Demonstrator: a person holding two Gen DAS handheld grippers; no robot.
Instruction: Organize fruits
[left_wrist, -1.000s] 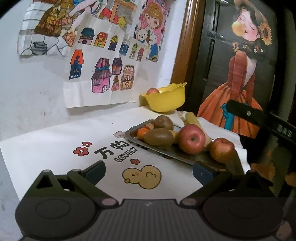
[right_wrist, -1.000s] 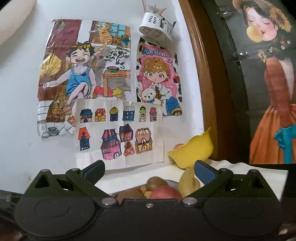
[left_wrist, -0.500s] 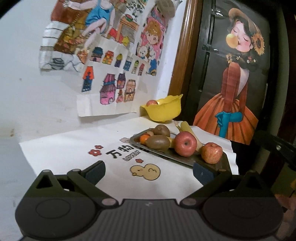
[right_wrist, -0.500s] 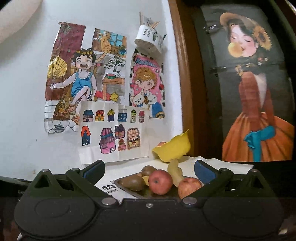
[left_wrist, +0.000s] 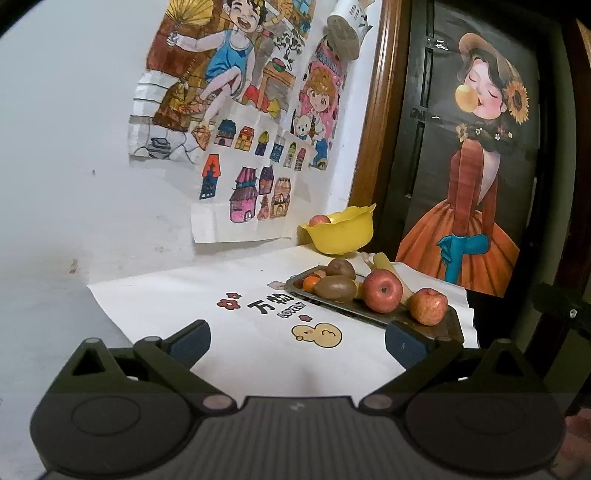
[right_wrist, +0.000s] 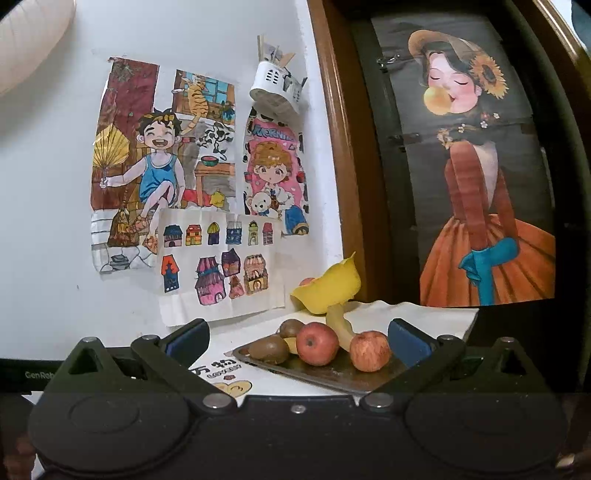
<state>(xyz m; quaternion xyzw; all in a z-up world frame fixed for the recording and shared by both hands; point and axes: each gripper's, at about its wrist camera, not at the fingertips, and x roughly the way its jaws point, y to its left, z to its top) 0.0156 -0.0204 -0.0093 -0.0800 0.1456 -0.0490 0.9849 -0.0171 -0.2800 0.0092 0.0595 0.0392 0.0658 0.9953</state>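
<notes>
A metal tray (left_wrist: 448, 325) (right_wrist: 332, 378) on the white table mat holds two red apples (left_wrist: 382, 290) (right_wrist: 317, 343), two brown kiwis (left_wrist: 337, 288) (right_wrist: 268, 349), a banana (left_wrist: 384, 263) (right_wrist: 338, 325) and a small orange fruit (left_wrist: 311, 282). Behind it stands a yellow bowl (left_wrist: 341, 232) (right_wrist: 328, 290) with one reddish fruit (left_wrist: 319, 220) inside. My left gripper (left_wrist: 297, 341) is open and empty, held back over the mat left of the tray. My right gripper (right_wrist: 298, 338) is open and empty, in front of the tray and apart from it.
The white mat (left_wrist: 184, 299) with a printed duck covers the table against a white wall hung with drawings (right_wrist: 221, 273). A dark door with a poster (left_wrist: 476, 166) stands right of the table. A white holder (right_wrist: 277, 86) is fixed on the wall.
Both grippers have pulled back from the tray, so the fruit looks smaller and farther. The right view now shows the whole tray. No fruit has moved.
</notes>
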